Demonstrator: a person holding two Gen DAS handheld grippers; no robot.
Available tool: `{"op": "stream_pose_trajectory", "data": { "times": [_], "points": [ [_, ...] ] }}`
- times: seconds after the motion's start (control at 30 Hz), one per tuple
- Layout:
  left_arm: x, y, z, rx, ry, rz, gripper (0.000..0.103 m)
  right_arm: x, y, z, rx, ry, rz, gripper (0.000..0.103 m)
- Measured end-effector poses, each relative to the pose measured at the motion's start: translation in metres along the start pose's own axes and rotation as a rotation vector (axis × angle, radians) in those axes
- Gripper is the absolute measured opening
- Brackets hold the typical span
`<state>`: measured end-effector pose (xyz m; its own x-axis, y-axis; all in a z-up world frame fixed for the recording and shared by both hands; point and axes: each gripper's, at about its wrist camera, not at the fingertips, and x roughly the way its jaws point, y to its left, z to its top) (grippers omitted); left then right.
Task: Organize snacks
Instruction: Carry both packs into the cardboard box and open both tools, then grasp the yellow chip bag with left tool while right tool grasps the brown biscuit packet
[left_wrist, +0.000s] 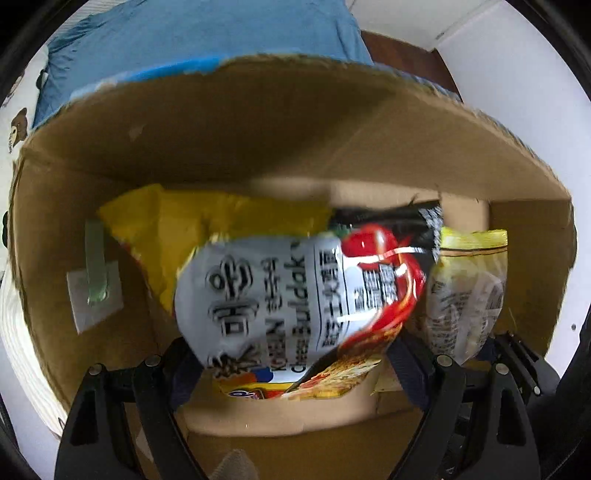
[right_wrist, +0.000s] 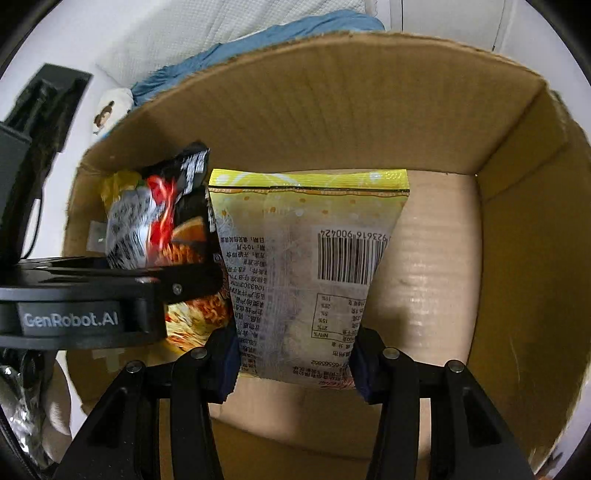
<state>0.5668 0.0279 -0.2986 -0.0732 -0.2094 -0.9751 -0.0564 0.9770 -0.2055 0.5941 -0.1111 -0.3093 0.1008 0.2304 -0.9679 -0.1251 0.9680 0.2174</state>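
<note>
Both grippers reach into a cardboard box (left_wrist: 258, 133). My left gripper (left_wrist: 295, 373) is shut on a black, white and red noodle packet (left_wrist: 288, 295) with Korean print, held inside the box. My right gripper (right_wrist: 293, 365) is shut on a pale yellow noodle packet (right_wrist: 306, 266) with a barcode, held upright in the box (right_wrist: 369, 103). That yellow packet shows at right in the left wrist view (left_wrist: 465, 291). The black packet (right_wrist: 162, 225) and the left gripper body (right_wrist: 85, 306) show at left in the right wrist view.
A yellow bag (left_wrist: 207, 225) lies in the box behind the black packet. A white label with green tape (left_wrist: 95, 284) sticks to the box's left wall. Blue cloth (left_wrist: 192, 33) and white bedding (right_wrist: 207, 26) lie beyond the box.
</note>
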Motion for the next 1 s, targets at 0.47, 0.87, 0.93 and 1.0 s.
{"op": "stream_pose_trajectory", "data": {
  "times": [0.47, 0.87, 0.93, 1.0],
  "points": [
    [-0.046, 0.000, -0.045, 0.015, -0.216, 0.018, 0.100, -0.055, 0.010, -0.026, 0.006, -0.045, -0.059, 0.098],
    [-0.131, -0.016, -0.140, 0.024, -0.477, 0.040, 0.100, -0.163, 0.036, -0.087, 0.014, -0.223, -0.014, 0.098],
    [-0.135, -0.016, -0.164, 0.023, -0.497, 0.032, 0.100, -0.180, 0.039, -0.113, 0.013, -0.236, 0.001, 0.098],
    [-0.146, -0.014, -0.194, 0.029, -0.510, 0.022, 0.100, -0.192, 0.038, -0.144, 0.011, -0.239, 0.011, 0.098]
  ]
}}
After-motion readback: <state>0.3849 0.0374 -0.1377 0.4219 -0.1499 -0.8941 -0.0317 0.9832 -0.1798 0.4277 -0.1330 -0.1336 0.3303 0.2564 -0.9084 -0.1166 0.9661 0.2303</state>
